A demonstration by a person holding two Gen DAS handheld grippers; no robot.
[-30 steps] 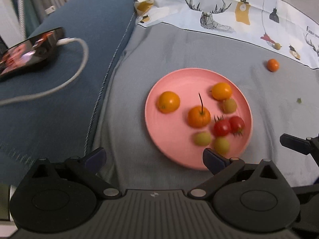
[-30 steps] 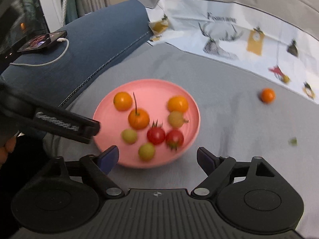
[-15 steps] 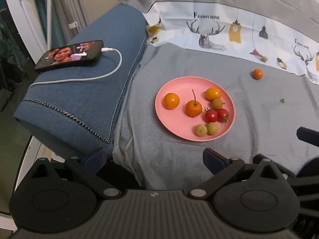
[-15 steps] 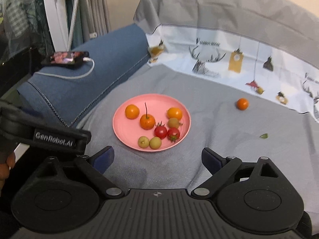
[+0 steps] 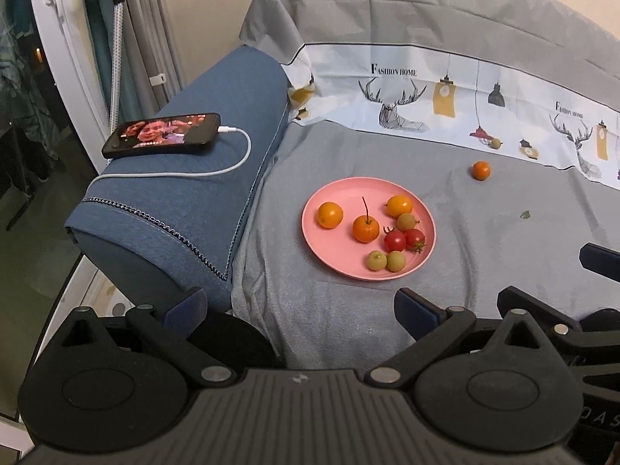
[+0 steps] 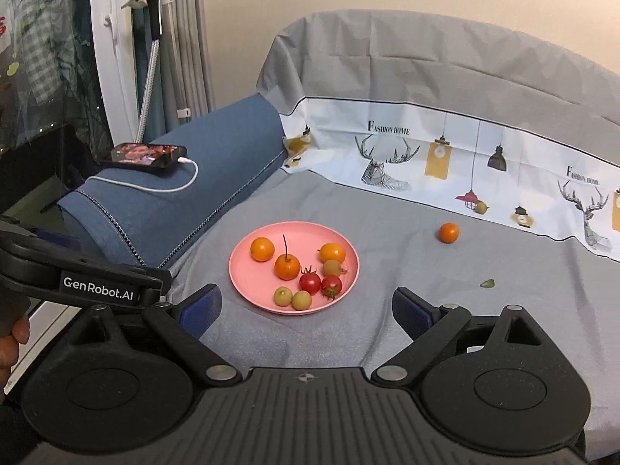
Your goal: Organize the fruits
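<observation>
A pink plate (image 5: 337,250) (image 6: 248,283) sits on the grey cloth and holds several small fruits: orange ones (image 5: 330,214) (image 6: 262,248), two red tomatoes (image 5: 395,240) (image 6: 310,282) and yellow-green ones (image 5: 376,260) (image 6: 283,296). One loose orange fruit (image 5: 481,170) (image 6: 448,232) lies on the cloth to the far right of the plate. A small yellow-green fruit (image 5: 495,143) (image 6: 481,207) rests by the printed backdrop. My left gripper (image 5: 298,304) is open and empty, well short of the plate. My right gripper (image 6: 306,304) is open and empty, held back from the plate's near edge.
A blue cushion (image 5: 186,193) (image 6: 186,190) lies left of the plate with a phone (image 5: 162,135) (image 6: 143,155) and white cable on it. A small green leaf bit (image 5: 525,214) (image 6: 487,283) lies on the cloth at the right. The printed backdrop (image 6: 445,155) rises behind.
Both grippers have pulled back and up from the plate, so the plate and fruits look smaller and farther. Both stay open. The fruits have not moved.
</observation>
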